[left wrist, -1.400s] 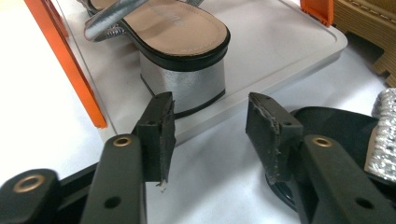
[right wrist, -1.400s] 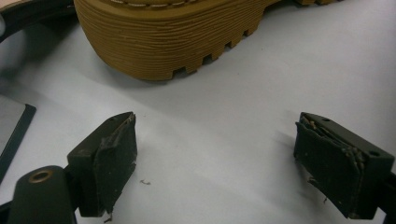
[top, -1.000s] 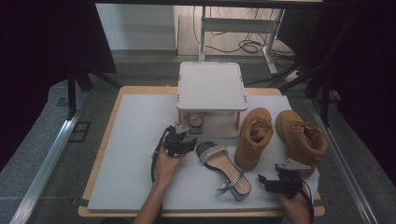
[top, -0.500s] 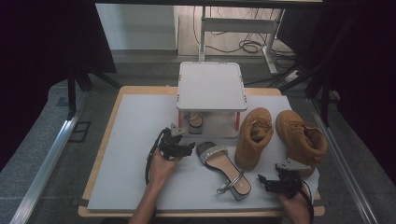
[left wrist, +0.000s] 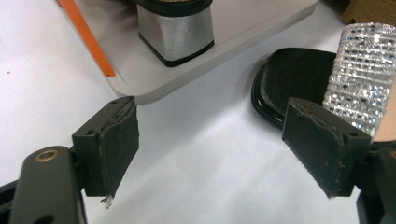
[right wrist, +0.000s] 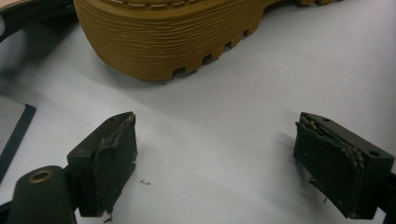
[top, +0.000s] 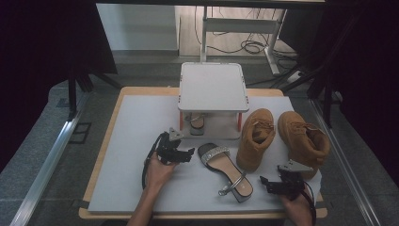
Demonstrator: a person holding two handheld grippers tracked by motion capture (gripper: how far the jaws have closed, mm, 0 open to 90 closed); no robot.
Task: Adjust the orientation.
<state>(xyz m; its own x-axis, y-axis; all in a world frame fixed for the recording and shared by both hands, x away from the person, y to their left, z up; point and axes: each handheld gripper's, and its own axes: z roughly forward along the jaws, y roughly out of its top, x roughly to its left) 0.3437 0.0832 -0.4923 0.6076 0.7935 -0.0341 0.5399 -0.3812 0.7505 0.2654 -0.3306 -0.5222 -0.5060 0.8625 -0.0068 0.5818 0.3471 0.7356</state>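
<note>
Both grippers stand wide with nothing between their pads. The left gripper [top: 187, 153] has just been opening; its jaws frame bare mat, with the sandal [top: 225, 168] toe just off its right pad, at the gripper's 3 o'clock, likely freed so it lies flat. Its mate [top: 197, 123] sits under the stand [top: 212, 87], at 12 o'clock from that sandal, so the pair looks half stowed. The right gripper [top: 267, 181] waits low, at 6 o'clock from the boots [top: 256, 139], clear of the work.

One sandal [top: 225, 168] lies before the stand [top: 212, 87], another [top: 197, 123] under it, two boots [top: 282, 137] right.
</note>
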